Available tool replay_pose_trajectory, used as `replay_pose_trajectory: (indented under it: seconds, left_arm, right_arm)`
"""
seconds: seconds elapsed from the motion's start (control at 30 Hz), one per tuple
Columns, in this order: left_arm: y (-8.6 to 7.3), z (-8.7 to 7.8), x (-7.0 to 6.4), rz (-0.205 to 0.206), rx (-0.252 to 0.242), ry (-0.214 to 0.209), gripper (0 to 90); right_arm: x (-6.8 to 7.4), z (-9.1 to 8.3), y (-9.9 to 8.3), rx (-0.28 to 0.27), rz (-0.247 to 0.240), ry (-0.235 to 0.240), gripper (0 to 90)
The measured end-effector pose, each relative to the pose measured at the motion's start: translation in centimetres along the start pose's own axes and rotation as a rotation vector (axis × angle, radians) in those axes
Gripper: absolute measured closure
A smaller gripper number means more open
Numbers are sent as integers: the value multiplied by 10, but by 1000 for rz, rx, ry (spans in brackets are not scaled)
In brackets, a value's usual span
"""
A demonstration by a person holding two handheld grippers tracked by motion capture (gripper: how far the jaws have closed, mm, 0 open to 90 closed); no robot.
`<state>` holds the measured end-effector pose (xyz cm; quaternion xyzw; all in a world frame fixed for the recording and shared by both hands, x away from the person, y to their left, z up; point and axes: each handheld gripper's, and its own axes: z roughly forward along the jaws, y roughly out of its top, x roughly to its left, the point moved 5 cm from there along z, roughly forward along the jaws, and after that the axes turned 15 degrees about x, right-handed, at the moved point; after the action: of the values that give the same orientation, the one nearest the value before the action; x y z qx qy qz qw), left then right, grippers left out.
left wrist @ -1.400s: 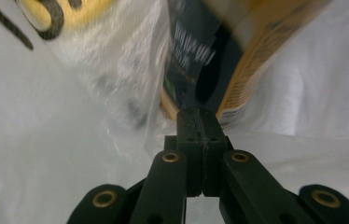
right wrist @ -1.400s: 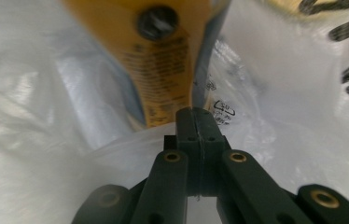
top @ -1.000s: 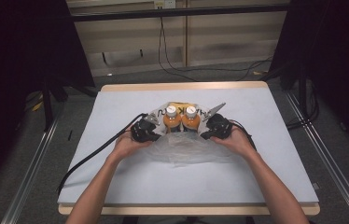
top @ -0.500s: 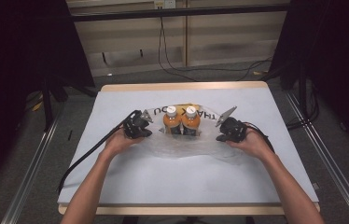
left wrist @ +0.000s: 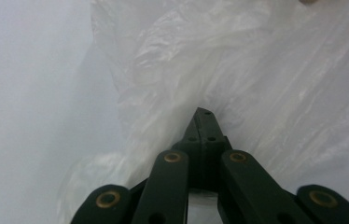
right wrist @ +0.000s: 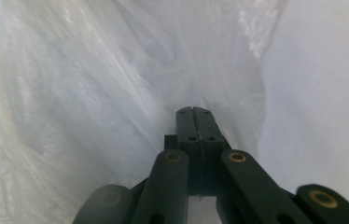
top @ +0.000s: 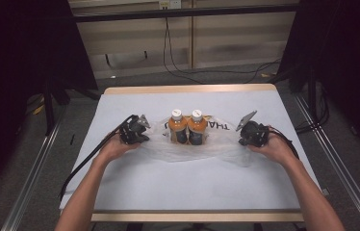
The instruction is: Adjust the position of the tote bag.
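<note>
Two orange bottles with white caps (top: pixel 178 126) (top: pixel 197 126) stand side by side in the middle of a thin clear plastic bag (top: pixel 202 150) that lies spread on the white table (top: pixel 192 187). The bag carries dark lettering on its right side. My left gripper (top: pixel 144 136) is shut on the bag's left edge; in the left gripper view its jaws (left wrist: pixel 204 115) meet on crumpled film (left wrist: pixel 275 79). At the bag's right edge my right gripper (top: pixel 242 140) pinches the film as well, its jaws (right wrist: pixel 194 112) closed on the plastic (right wrist: pixel 93 93).
The table has a wooden rim (top: pixel 187 89) at the far side. A black cable (top: pixel 86 161) trails from the left gripper toward the front left corner. Metal rails (top: pixel 332 159) run along both sides of the table, and cables (top: pixel 178 57) lie on the floor behind.
Both grippers have moved outward, away from the bottles, the left to the left and the right to the right. The bag is stretched wider between them.
</note>
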<state>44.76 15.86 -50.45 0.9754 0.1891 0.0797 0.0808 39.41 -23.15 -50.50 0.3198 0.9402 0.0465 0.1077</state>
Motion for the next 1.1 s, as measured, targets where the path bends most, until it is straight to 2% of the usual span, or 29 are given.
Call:
replay_pose_trajectory:
  seconds: [0.07,0.13,0.17,0.2,0.33,0.4,0.5,0.53,0.6,0.63,0.67,0.7,0.73,0.83,0.87,0.9,0.97,1.03,1.1]
  left_arm:
    - [-5,-3,-5,28,10,-34,900]
    - [-9,-5,-7,55,23,-26,900]
    - [-10,-4,-8,35,13,-37,900]
    - [-11,-5,-7,45,21,-34,900]
    - [-10,-4,-5,34,28,-7,900]
    - [-12,-5,-4,52,40,0,900]
    - [-15,-5,-4,58,32,14,900]
    - [-15,-4,-5,40,17,14,900]
    - [-16,-5,-6,43,22,9,900]
    - [-16,-5,-7,54,22,26,900]
    - [-16,-5,-9,46,33,29,900]
    - [-16,-6,-8,63,38,29,900]
    - [-16,-6,-8,61,34,27,900]
    - [-18,-7,-9,60,34,9,900]
    - [-19,-6,-10,44,20,3,900]
    - [-19,-6,-9,57,14,4,900]
    - [-22,-7,-9,36,3,-31,900]
    - [-26,-7,-7,24,-29,-65,900]
    - [-29,-7,-6,1,-51,-76,900]
  right_arm:
    - [-3,1,0,-3,20,-22,900]
    - [-6,3,1,-13,30,-30,900]
    - [-7,3,1,-17,30,-25,900]
    - [-8,3,1,-20,32,-21,900]
    - [-8,2,-1,-3,21,-10,900]
    - [-9,1,-5,6,8,-11,900]
    - [-8,-1,-13,8,5,-8,900]
    - [-7,-1,-16,8,4,-4,900]
    - [-7,-3,-22,11,2,0,900]
    - [-7,-3,-24,13,-3,0,900]
    - [-7,-4,-26,12,-2,-2,900]
    - [-7,-4,-28,8,-2,-6,900]
    - [-6,-4,-29,12,-6,-6,900]
    - [-7,-3,-29,-5,0,-16,900]
    - [-7,-3,-29,-10,11,-16,900]
    - [-7,-2,-28,-17,24,-23,900]
    - [-9,-1,-26,-23,26,-46,900]
    - [-10,0,-23,-30,39,-45,900]
    - [-12,2,-20,-40,45,-56,900]
